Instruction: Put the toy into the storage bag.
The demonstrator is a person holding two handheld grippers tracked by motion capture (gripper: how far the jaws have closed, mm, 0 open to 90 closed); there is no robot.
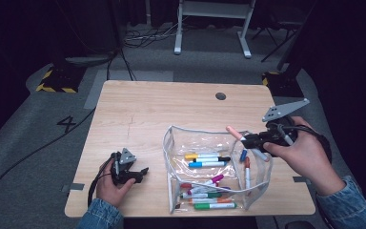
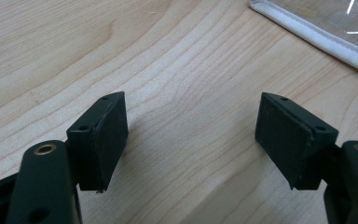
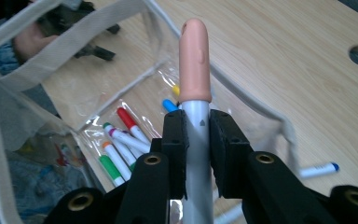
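My right gripper (image 1: 248, 140) is shut on a white marker with a peach cap (image 3: 195, 60), held above the right rim of the clear pouch (image 1: 171, 143); the cap (image 1: 233, 132) points left over the opening. Several markers (image 1: 207, 160) lie inside the pouch, among them yellow, black, blue, magenta, green and orange ones (image 3: 119, 144). Outside the pouch's right wall lie a blue-capped marker (image 3: 319, 170) and an orange one (image 1: 247, 169). My left gripper (image 1: 143, 171) rests on the table left of the pouch, open, with bare wood between its pads (image 2: 109, 135).
The wooden table (image 1: 138, 109) has a round cable hole (image 1: 220, 96) at the back right. The pouch's white zip edge (image 2: 317, 37) lies just ahead of the left gripper. Beyond the table stand a white desk frame (image 1: 209, 19) and floor cables.
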